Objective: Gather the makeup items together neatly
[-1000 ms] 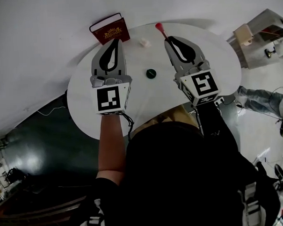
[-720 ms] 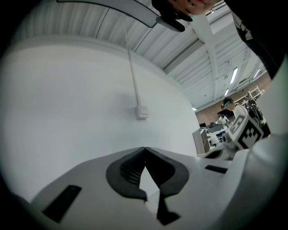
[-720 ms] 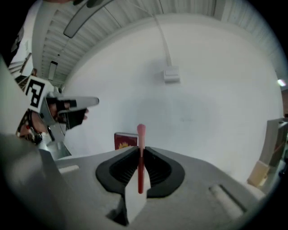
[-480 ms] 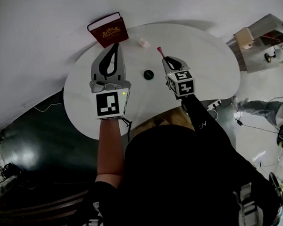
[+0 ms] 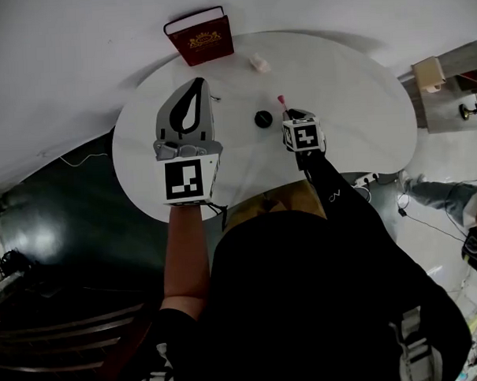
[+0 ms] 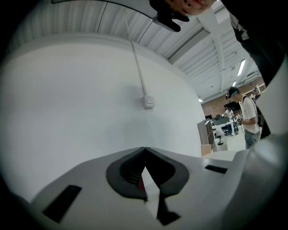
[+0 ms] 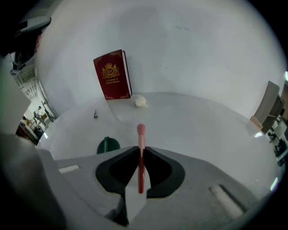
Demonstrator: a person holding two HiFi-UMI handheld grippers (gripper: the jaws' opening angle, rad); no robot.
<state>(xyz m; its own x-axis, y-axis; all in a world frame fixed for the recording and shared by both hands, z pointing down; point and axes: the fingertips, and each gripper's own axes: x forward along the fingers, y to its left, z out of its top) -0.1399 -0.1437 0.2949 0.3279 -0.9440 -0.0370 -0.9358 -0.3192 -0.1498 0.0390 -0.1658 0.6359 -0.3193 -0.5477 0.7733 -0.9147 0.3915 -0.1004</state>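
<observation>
Now lower, right gripper (image 5: 287, 114) clamping pink brush (image 7: 141, 131), tipped down over table (image 5: 353, 102)

Book (image 5: 201, 36) upright at far edge of desk (image 5: 354, 117), against wall (image 5: 67, 59) | pad (image 5: 259, 63) just right of book | jar (image 5: 263, 118) mid-desk | brush (image 7: 141, 132) right of jar, in right gripper (image 7: 141, 149) | left gripper (image 5: 199, 83) left of jar

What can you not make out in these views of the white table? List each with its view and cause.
Red book: gold title too small, head and right gripper views.
White lump beside it: too small to identify.
Green round item: lower part behind the right gripper, right gripper view.
Makeup brush: handle under that gripper, head view.
</observation>
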